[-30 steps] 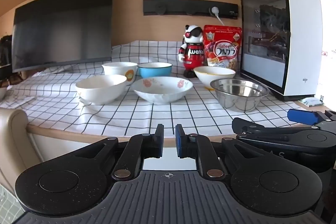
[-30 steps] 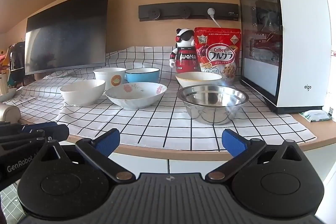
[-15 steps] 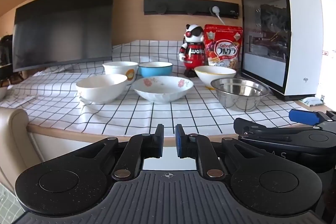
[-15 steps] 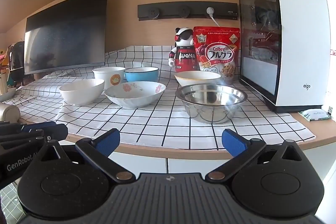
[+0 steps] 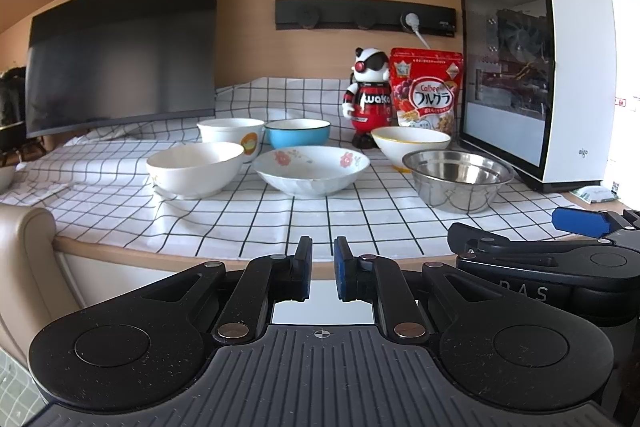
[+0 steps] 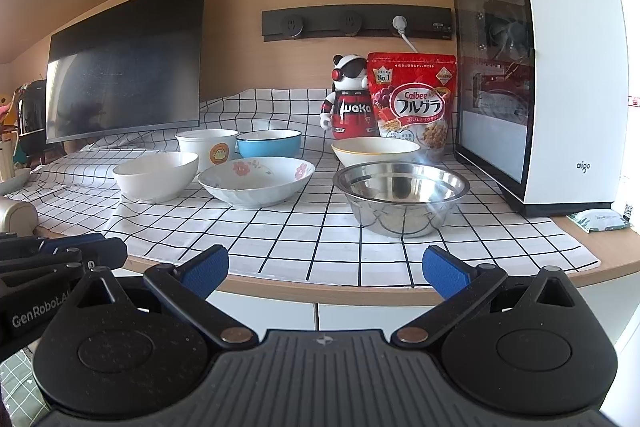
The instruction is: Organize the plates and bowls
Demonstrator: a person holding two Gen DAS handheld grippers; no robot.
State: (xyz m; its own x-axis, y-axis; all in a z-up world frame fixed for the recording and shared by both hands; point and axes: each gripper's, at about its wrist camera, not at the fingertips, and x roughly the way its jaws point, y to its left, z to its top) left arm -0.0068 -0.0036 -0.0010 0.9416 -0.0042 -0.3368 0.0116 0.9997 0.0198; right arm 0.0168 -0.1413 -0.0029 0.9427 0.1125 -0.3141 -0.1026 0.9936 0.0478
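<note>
Nothing lifted yet; six bowls sit apart on the checked cloth [image 6: 304, 239], the steel bowl [image 6: 401, 197] nearest the right gripper [image 6: 325, 269], whose jaws gape empty; the left gripper [image 5: 321, 269] is clenched on nothing. Next, I'd say: reach in, pinch a rim, nest it in the floral bowl [image 6: 256, 181].

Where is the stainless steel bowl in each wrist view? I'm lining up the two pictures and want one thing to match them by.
Left wrist view: the stainless steel bowl sits right of centre, on the checked cloth, in front of the white computer case.
Right wrist view: the same bowl sits just right of centre, nearer and larger.
Shared landmark: the red cereal bag stands behind it in both.
</note>
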